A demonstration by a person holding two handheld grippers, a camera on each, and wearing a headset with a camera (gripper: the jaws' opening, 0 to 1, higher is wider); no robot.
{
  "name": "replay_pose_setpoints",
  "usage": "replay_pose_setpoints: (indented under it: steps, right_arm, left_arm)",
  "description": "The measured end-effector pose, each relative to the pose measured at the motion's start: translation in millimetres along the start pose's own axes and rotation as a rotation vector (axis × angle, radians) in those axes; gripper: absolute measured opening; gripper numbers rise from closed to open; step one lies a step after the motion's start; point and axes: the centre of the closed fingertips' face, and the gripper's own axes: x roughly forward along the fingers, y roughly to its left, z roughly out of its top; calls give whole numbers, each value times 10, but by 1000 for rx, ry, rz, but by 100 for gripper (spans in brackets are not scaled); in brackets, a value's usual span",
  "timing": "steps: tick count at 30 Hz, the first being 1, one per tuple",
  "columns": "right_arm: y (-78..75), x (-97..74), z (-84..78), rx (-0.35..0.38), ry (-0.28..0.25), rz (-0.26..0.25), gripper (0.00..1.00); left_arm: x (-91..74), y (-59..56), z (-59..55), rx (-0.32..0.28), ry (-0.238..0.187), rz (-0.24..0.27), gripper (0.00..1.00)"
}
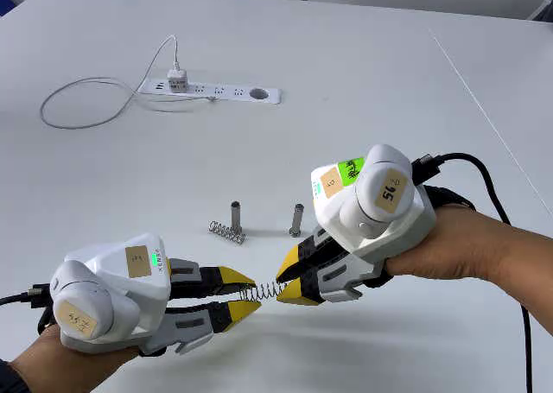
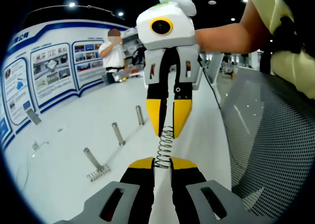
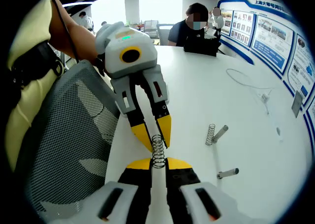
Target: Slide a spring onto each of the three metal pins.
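Left gripper jaws pinch one end of held spring. Right gripper jaws pinch other end. Yellow tips face each other, held spring spans gap, close to near edge of bench. Farther in: first pin and second pin upright. Loose spring lies at foot of first pin. Third pin continues row. Power strip with white cable toward far left corner.

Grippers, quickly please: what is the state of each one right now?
Left gripper: shut on one end of the spring.
Right gripper: shut on the other end of the same spring.
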Motion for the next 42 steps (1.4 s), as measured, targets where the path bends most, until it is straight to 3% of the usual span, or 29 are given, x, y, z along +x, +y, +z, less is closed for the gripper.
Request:
replay_pose_setpoints:
  steps: [20, 42]
  right_arm:
    - [16, -13, 401, -38, -94, -12, 11]
    - [-7, -27, 353, 11, -110, -33, 12]
  left_arm:
    - [10, -1, 54, -2, -19, 5, 11]
    - [-8, 19, 74, -40, -49, 16, 10]
